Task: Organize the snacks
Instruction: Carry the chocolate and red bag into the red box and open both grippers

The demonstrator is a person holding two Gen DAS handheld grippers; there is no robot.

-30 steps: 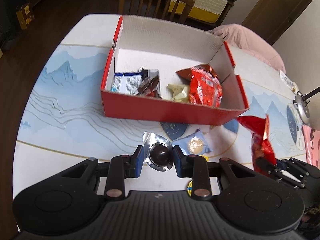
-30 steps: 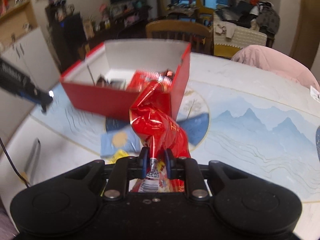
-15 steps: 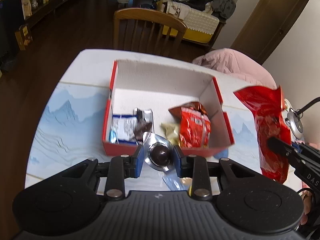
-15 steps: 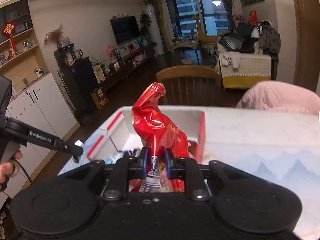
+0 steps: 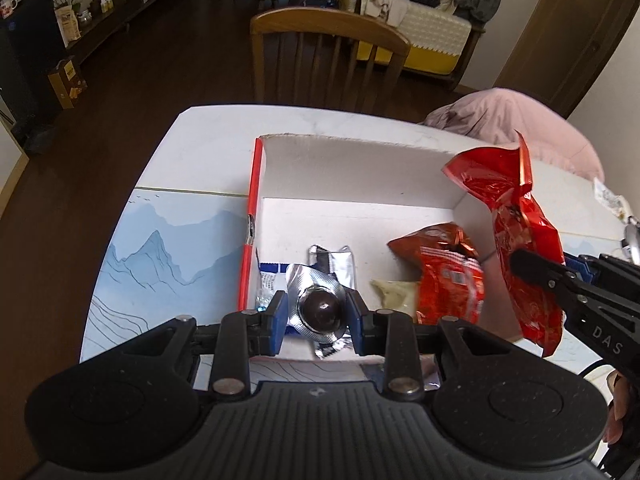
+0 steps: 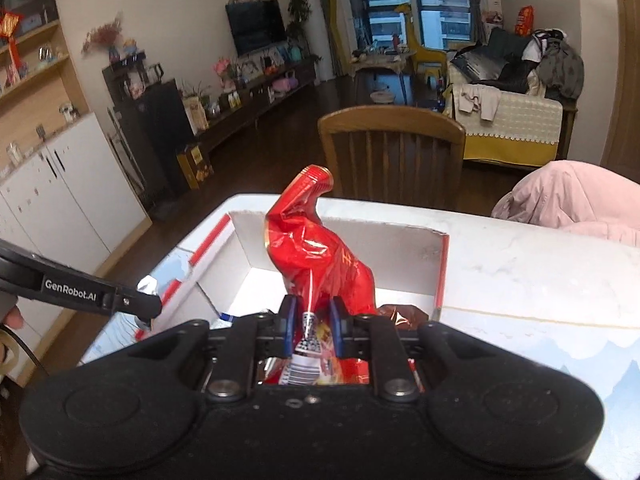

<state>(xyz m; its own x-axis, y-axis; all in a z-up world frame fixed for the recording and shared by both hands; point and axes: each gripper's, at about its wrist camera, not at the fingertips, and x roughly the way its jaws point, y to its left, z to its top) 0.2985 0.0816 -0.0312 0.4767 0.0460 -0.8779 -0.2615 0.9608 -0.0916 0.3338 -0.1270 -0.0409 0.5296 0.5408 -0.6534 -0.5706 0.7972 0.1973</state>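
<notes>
A red cardboard box [image 5: 250, 236] with a white inside stands on the table; it also shows in the right wrist view [image 6: 438, 276]. My left gripper [image 5: 317, 310] is shut on a silver foil snack with a dark round centre [image 5: 320, 308] and holds it above the box's near left part. My right gripper [image 6: 311, 322] is shut on a crinkled red snack bag [image 6: 320, 256] and holds it upright over the box's right side; the bag also shows in the left wrist view [image 5: 520, 240]. Inside the box lie a red packet [image 5: 444, 272], a silver wrapper [image 5: 338, 262] and a pale wrapper [image 5: 394, 292].
The table [image 5: 200, 168] has a blue mountain-pattern mat [image 5: 160, 248]. A wooden chair [image 5: 324, 52] stands behind the table. A pink cushion [image 5: 520, 120] lies at the far right. A small wrapper [image 5: 610, 196] sits near the table's right edge.
Both grippers have risen and moved forward from the table's near side to above the box, each keeping its snack. The red bag now hangs over the box's right side.
</notes>
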